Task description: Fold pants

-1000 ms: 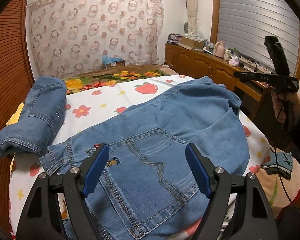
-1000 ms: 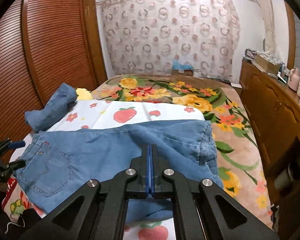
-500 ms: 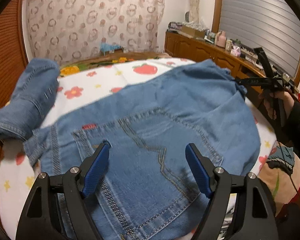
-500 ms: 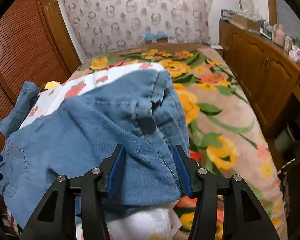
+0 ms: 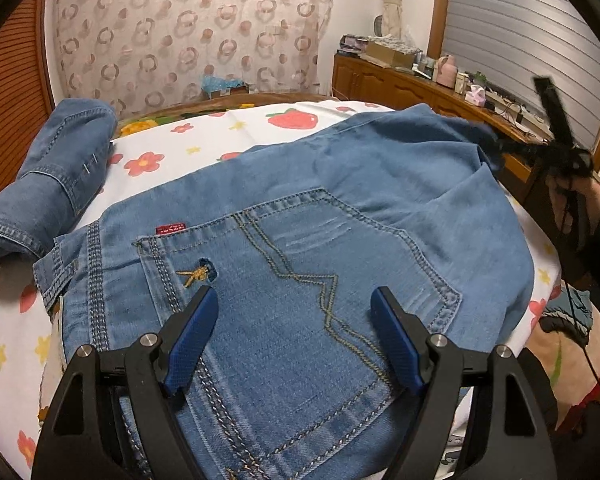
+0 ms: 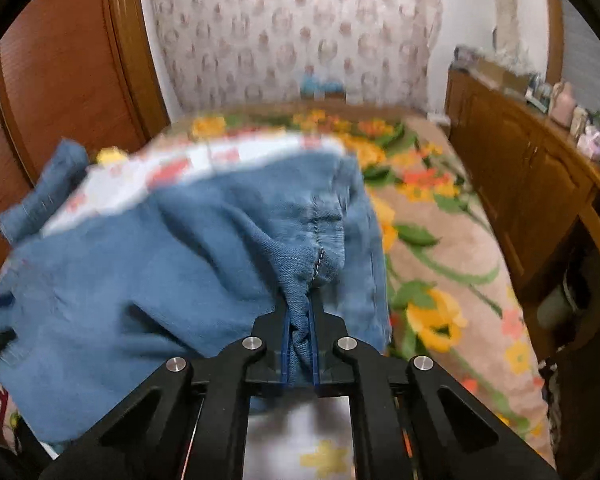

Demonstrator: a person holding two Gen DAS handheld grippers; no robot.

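Across the bed [image 5: 188,148], on its strawberry-print sheet, the blue denim pants [image 5: 300,220] lie spread, back pocket up. Above that pocket the left gripper [image 5: 294,332] hovers with jaws wide apart, gripping nothing. At the pants' far edge, the right gripper [image 6: 299,344] is closing its jaws on bunched denim.

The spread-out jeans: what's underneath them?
The jeans lie on a white sheet printed with flowers and strawberries, over a floral blanket. The sheet shows around the edges; whatever lies directly beneath the denim is covered.
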